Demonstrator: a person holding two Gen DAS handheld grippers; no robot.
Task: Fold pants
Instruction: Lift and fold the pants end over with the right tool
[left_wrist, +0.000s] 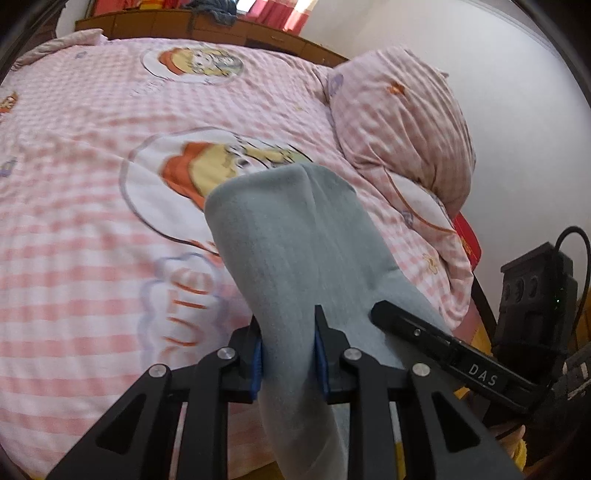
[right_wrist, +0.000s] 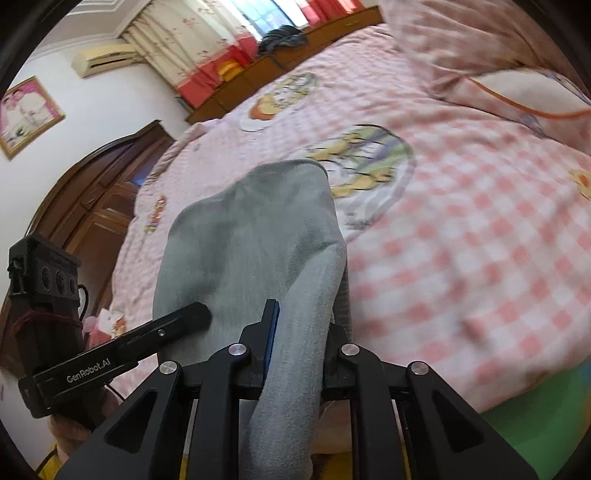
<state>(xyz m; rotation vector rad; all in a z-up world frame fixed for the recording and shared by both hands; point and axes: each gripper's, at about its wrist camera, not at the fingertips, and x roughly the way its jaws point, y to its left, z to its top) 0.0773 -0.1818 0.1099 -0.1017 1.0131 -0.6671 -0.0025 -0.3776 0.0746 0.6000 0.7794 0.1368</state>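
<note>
Grey pants (left_wrist: 295, 258): lower end runs off bottom edge of left wrist view behind left gripper (left_wrist: 288, 354); whole garment shape not readable. Same in right wrist view, pants (right_wrist: 251, 240) cut off at bottom centre behind right gripper (right_wrist: 299, 347).
Pad contact on far side of cloth hidden in both views.
Pink checked bedding (right_wrist: 461, 240): motion-blurred at right of frame.
Framed picture (right_wrist: 26, 114), upper left: subject too small to tell.
Pillow (right_wrist: 480, 48) cut by top right edge.
</note>
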